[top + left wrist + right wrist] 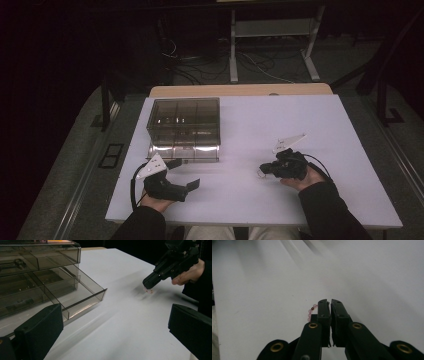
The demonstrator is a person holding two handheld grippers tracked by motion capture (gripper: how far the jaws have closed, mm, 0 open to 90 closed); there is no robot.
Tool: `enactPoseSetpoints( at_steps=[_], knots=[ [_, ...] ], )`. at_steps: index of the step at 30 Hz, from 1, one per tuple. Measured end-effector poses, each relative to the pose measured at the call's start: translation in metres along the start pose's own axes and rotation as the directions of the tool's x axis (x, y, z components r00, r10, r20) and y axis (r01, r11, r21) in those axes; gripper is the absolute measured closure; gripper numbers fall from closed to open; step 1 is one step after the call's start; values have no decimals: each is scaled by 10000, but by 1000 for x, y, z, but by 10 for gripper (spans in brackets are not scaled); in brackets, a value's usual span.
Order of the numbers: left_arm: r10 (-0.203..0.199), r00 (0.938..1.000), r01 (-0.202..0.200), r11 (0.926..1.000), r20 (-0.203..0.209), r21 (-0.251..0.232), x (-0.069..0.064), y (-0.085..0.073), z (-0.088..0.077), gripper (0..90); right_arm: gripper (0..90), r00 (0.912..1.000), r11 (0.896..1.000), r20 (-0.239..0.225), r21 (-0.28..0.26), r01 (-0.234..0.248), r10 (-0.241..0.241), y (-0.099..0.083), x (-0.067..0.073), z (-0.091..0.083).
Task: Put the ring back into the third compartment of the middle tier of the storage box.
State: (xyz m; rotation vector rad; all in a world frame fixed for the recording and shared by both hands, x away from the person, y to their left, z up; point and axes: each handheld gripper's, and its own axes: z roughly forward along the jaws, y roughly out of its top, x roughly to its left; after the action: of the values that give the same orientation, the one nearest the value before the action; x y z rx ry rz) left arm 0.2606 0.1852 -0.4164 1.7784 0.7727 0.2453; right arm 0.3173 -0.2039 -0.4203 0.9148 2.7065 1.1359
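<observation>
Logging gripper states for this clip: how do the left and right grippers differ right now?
The left gripper has its jaws spread wide with nothing between them, while the right gripper is shut on a small pink bead string. The left gripper points toward the open bottom drawer of the smoky clear plastic drawer box; the right gripper sits further from it over the bare white table. Both are black, hand-held and low over the table.
</observation>
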Motion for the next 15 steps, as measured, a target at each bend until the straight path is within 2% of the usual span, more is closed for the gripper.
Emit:
enactPoseSetpoints(
  at_steps=[8, 15],
  knots=[
    [-19, 10000, 19, 10000, -39, 23, 0, -1, -1, 0, 852, 9999, 9998, -130, -171, -114, 111, 3, 1, -2],
    [-57, 9999, 57, 10000, -101, -2, 0, -1, -2, 0, 852, 9996, 9990, -284, -442, -29, 16, 14, 4, -6]
  ],
)
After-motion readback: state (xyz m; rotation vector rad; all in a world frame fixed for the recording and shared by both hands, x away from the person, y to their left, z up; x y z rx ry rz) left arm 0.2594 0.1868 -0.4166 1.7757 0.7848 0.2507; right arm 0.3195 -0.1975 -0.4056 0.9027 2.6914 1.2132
